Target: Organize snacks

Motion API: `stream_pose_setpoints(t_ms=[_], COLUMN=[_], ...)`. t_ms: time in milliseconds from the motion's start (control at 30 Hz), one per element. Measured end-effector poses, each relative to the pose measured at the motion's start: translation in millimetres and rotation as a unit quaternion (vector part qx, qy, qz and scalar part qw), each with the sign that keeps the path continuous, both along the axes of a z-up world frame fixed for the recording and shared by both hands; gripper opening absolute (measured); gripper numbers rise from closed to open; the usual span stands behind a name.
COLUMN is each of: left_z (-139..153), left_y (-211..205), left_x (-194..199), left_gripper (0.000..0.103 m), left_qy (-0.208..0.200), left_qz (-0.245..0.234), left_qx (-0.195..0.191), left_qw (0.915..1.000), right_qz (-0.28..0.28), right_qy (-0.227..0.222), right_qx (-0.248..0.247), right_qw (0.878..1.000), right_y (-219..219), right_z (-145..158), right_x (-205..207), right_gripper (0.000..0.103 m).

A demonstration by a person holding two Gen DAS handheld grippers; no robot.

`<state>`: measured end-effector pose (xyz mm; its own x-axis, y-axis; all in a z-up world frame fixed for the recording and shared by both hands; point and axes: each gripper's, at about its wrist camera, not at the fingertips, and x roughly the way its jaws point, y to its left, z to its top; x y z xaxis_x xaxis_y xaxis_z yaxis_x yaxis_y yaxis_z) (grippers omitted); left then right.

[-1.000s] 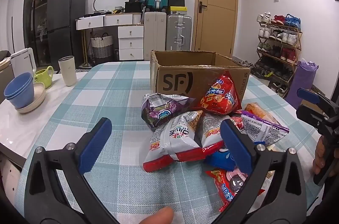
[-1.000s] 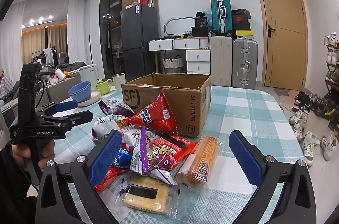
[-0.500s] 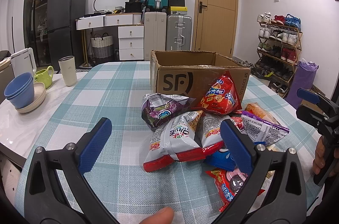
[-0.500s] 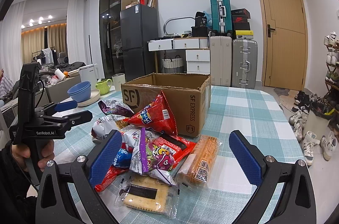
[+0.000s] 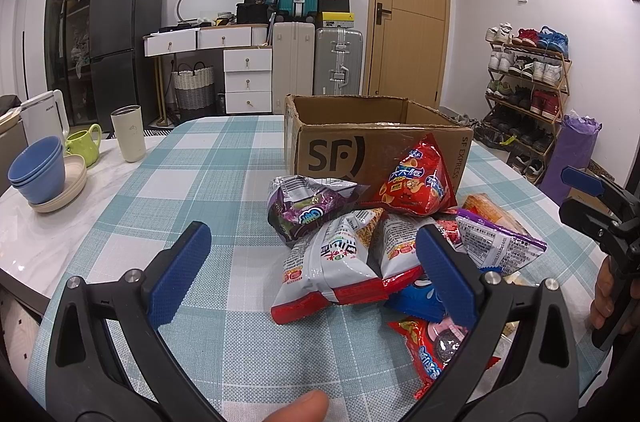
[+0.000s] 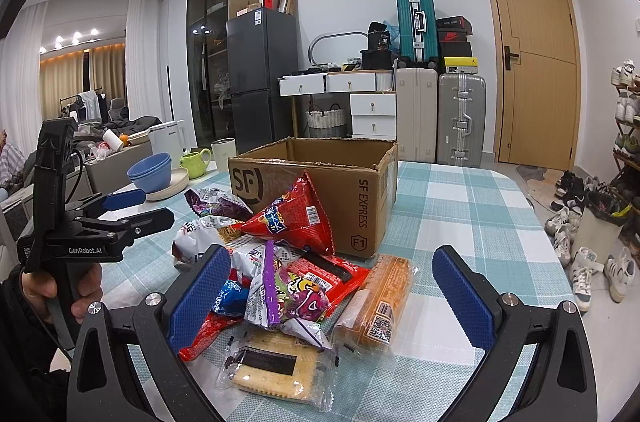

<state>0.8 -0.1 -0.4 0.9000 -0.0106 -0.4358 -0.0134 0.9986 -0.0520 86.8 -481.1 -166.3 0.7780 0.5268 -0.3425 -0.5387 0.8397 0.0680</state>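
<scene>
An open cardboard box (image 5: 376,150) marked SF stands on the checked tablecloth; it also shows in the right wrist view (image 6: 360,190). In front of it lies a pile of snack packs: a red chip bag (image 5: 416,182), a purple bag (image 5: 304,206), a white-and-red bag (image 5: 332,262), an orange biscuit pack (image 6: 380,302) and a cracker pack (image 6: 276,370). My left gripper (image 5: 316,274) is open and empty, hovering before the pile's left side. My right gripper (image 6: 328,294) is open and empty, hovering over the pile's near right side.
Stacked blue bowls (image 5: 38,170) on a plate, a green mug (image 5: 84,144), a cream tumbler (image 5: 128,132) and a white kettle (image 5: 44,114) stand at the table's left. Suitcases, drawers, a fridge and a shoe rack (image 5: 528,90) line the room behind.
</scene>
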Motion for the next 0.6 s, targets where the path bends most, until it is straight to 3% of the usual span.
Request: stream_pose_setpoints(t_ms=[600], left_z=[0.0], left_y=[0.0], left_x=[0.1], left_gripper=[0.102], left_qy=[0.0], left_qz=[0.0], left_qx=[0.0], left_qw=[1.0], right_qz=[0.001], right_qy=[-0.001], right_qx=[-0.002], right_qw=[1.0], right_y=[-0.3], right_z=[0.1], right_x=[0.0], right_gripper=[0.103])
